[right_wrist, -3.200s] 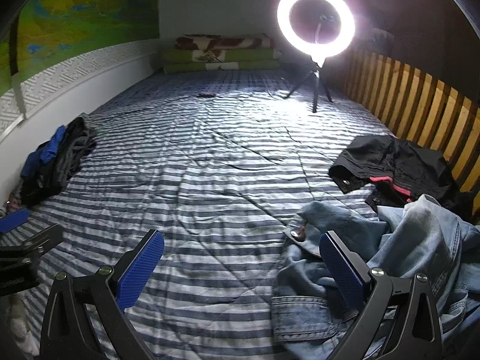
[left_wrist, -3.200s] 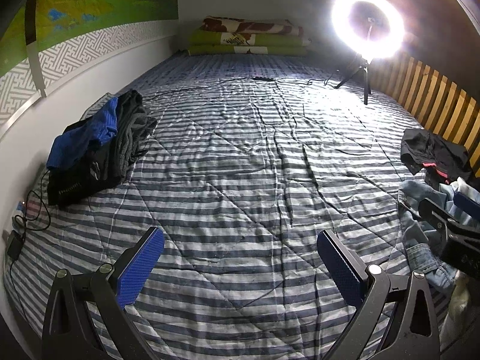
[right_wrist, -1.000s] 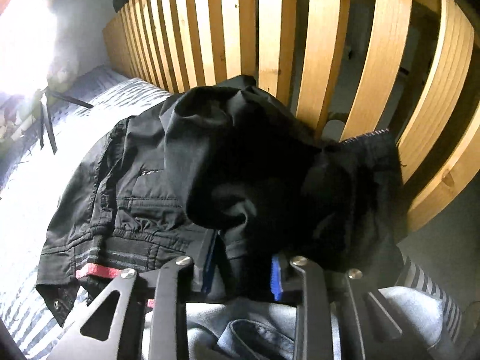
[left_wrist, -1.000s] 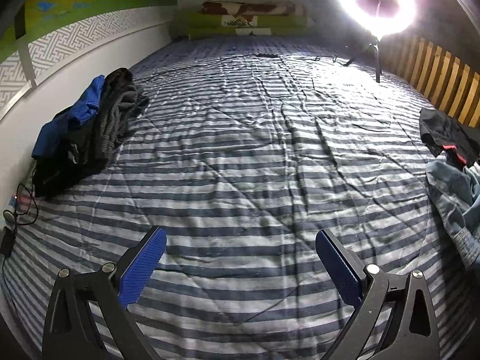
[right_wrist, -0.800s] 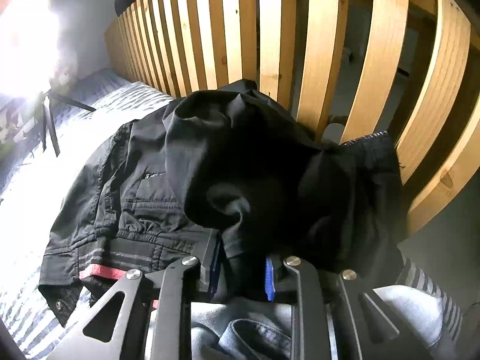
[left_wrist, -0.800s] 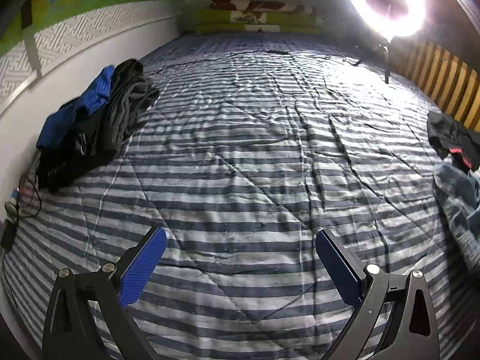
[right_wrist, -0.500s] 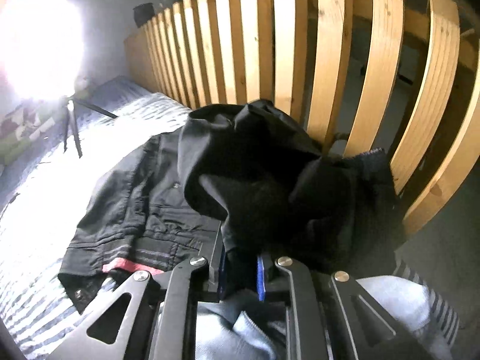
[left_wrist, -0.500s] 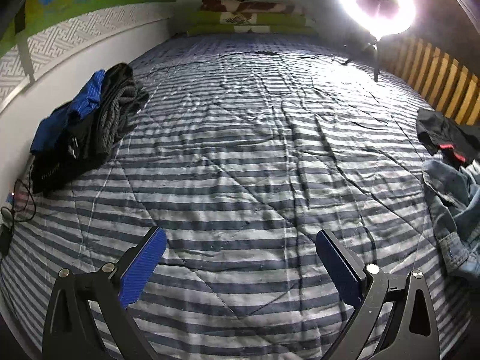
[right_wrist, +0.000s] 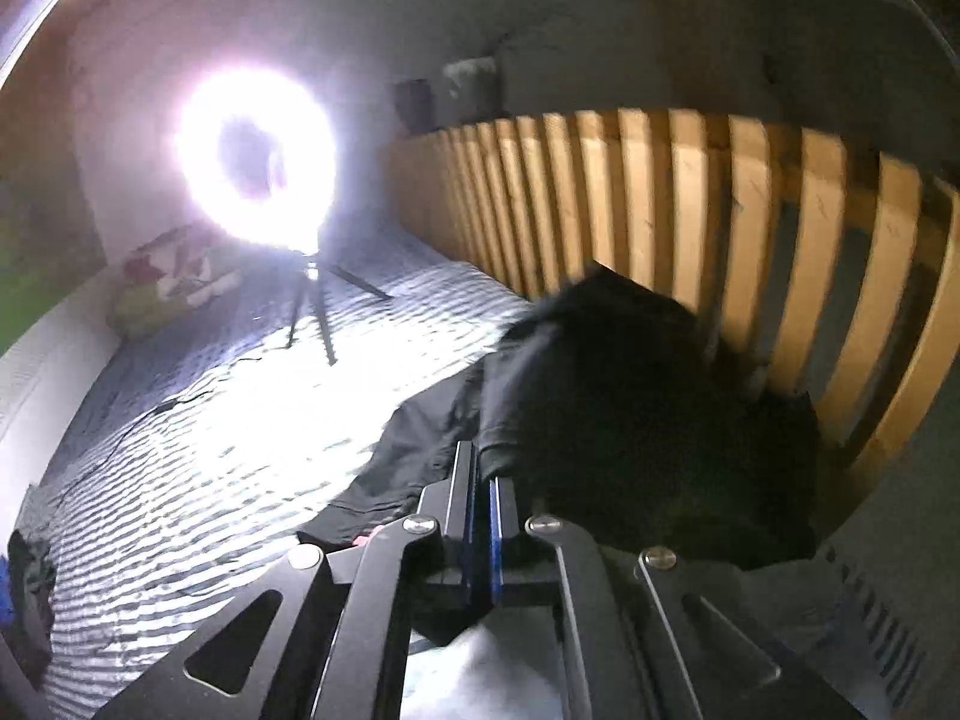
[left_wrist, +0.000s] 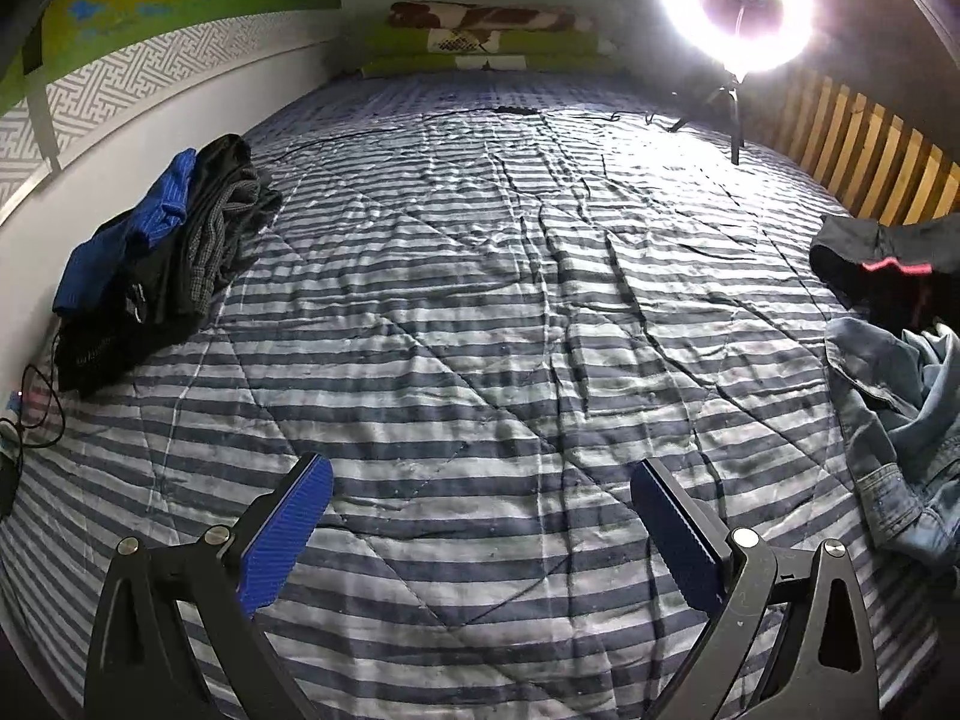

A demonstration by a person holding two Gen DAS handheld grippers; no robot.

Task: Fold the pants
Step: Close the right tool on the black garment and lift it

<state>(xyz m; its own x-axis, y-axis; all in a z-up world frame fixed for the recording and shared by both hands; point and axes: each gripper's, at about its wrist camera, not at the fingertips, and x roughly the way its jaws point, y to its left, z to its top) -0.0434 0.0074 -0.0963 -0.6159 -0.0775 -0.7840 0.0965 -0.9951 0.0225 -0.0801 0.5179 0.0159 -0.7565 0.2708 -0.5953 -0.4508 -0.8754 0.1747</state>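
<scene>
Black pants [right_wrist: 630,420] beside wooden slats [right_wrist: 690,210]

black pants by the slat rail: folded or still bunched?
Bunched. The black pants hang in a crumpled lump from the right gripper, shut on a fold of the cloth; no flat, squared layers show.

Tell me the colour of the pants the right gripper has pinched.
Black pants, clearest in the right wrist view.
</scene>
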